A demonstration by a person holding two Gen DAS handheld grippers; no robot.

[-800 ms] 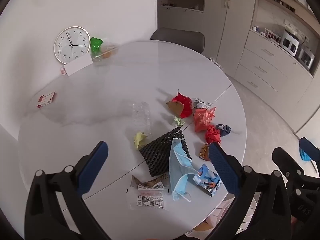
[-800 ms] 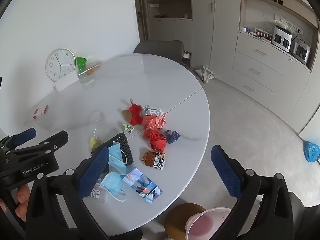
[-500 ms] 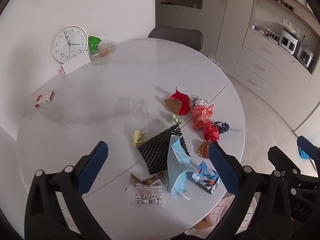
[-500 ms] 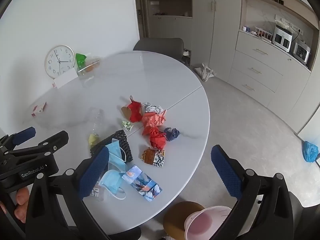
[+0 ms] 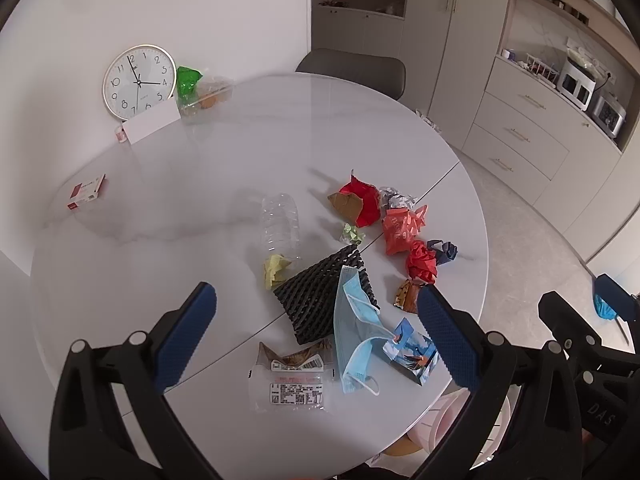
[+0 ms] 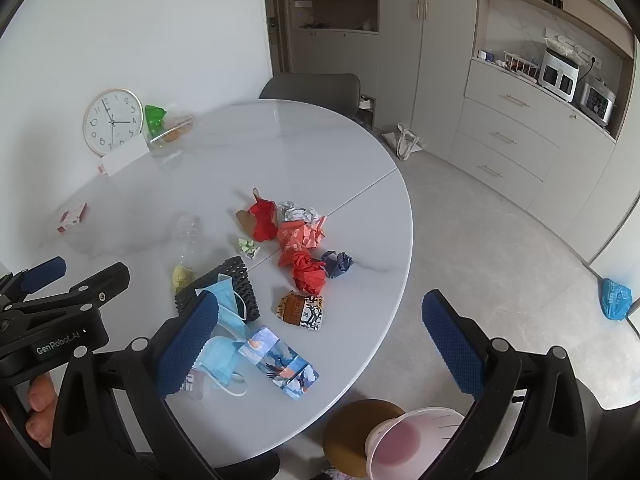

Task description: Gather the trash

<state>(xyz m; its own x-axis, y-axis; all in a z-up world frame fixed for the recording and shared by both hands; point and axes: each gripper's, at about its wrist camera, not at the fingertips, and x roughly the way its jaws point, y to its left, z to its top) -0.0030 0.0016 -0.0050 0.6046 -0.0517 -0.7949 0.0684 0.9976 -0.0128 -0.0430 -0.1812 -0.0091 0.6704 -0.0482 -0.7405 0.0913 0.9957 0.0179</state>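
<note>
Round table (image 5: 160, 240) holds trash; pink bin (image 6: 404, 444) (probably) shows rightward only; both jaws open.

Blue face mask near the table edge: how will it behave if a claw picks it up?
Likely floppy: the blue face mask lies crumpled, draped partly over the black foam netting. Probably very light, being thin fabric. Its loose ear loop may snag or drag the netting along.

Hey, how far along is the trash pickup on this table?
Nothing looks collected yet. Both the left hand-held gripper and right hand-held gripper are open and hold nothing. Left: the blue face mask, black foam net, clear bottle, red wrappers, all headed for the pink bin.
</note>
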